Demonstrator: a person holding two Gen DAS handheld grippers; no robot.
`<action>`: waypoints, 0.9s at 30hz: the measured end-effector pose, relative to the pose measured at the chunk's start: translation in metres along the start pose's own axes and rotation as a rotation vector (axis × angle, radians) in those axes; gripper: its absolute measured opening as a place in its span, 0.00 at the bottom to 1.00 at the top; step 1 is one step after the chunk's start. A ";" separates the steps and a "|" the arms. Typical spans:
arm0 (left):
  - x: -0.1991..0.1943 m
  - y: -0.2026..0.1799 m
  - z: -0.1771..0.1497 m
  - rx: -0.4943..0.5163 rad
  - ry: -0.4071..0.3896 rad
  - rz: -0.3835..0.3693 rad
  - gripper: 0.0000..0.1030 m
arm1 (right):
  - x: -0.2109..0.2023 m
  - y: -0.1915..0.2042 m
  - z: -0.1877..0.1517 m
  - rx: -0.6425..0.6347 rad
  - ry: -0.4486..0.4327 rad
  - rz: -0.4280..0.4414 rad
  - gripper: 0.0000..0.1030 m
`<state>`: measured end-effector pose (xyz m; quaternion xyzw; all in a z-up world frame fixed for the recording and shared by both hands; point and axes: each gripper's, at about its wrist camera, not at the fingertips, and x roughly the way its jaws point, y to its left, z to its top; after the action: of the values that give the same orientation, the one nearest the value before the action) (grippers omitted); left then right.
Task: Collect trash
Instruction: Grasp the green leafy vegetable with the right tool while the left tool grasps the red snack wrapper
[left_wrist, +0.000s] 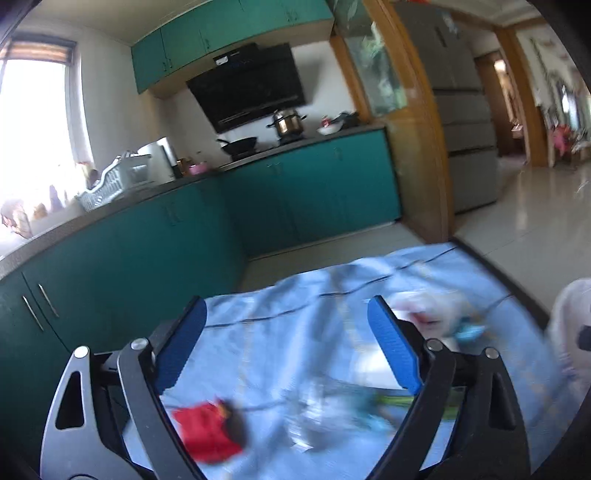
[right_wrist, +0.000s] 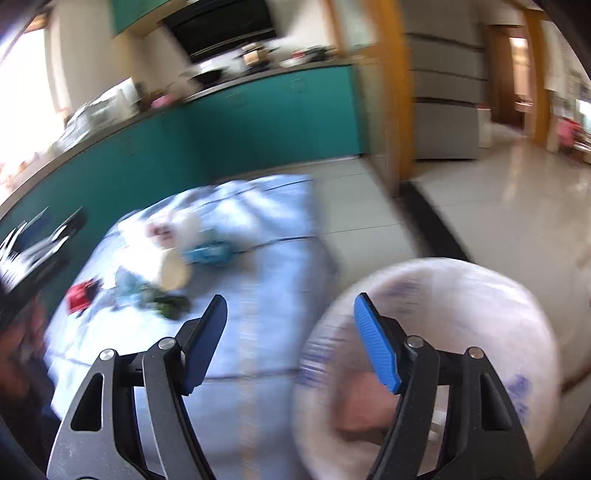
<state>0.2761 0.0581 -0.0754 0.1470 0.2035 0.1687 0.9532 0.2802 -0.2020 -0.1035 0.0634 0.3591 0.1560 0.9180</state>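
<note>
Teal kitchen cabinets behind a cloth-covered tabletop; trash not yet collected.
Left wrist view: left tongs gape wide, holding nothing, above a red wrapper near the tabletop's near edge. Right wrist view: right tongs likewise wide and empty; paper cup, blue scrap and green scrap lie mid-tabletop, with the lined bin just off its right edge. By my judgement, everything remains.

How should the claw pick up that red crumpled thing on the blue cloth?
Probably from straight above, pinching the crumpled red wrapper across its raised middle. It lies low and flat on the pale blue tablecloth, so a sideways approach would likely snag cloth. The left claw, open wide, is the nearer one. Blur hides the wrapper's exact folds.
</note>
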 end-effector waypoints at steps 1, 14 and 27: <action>0.011 0.006 -0.002 0.009 0.027 0.035 0.86 | 0.015 0.019 0.003 -0.038 0.028 0.050 0.68; 0.047 0.138 -0.060 -0.305 0.350 0.078 0.86 | 0.121 0.154 -0.002 -0.325 0.231 0.154 0.21; 0.054 0.125 -0.078 -0.284 0.471 -0.060 0.89 | 0.047 0.085 -0.023 -0.278 0.240 0.260 0.45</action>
<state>0.2557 0.2081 -0.1186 -0.0376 0.3982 0.1966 0.8952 0.2771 -0.1057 -0.1310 -0.0370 0.4296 0.3277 0.8406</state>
